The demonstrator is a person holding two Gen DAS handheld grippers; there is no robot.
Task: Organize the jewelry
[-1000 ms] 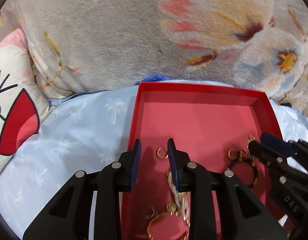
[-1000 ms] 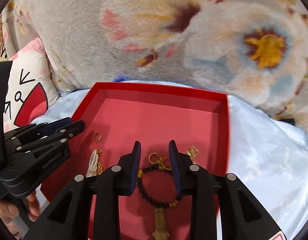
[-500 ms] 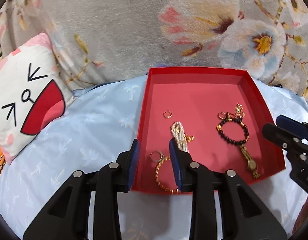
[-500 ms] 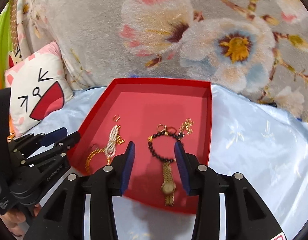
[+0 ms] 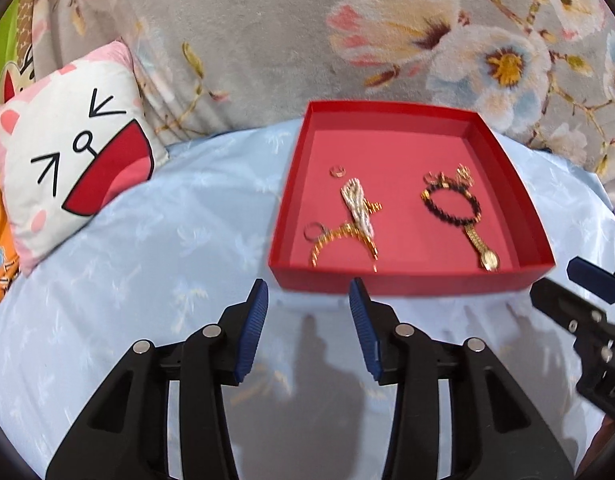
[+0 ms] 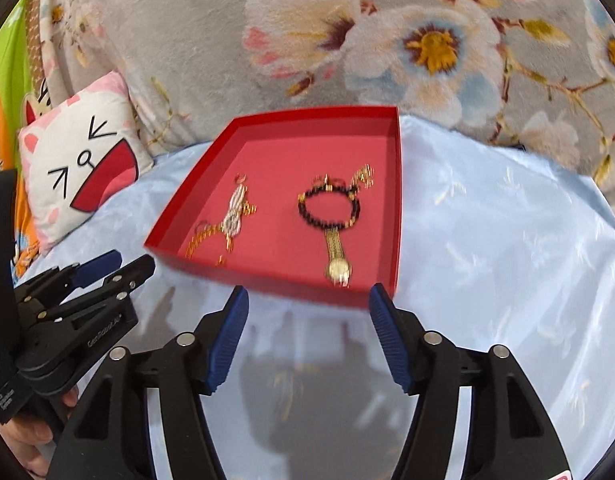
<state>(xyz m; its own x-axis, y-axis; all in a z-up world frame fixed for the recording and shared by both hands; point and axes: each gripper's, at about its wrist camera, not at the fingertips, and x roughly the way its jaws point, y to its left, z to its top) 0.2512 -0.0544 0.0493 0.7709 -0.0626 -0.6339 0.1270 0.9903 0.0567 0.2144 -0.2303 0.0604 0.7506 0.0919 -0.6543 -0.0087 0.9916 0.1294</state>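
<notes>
Left wrist: one red tray [image 5: 407,282], two rings [image 5: 337,171].
</notes>
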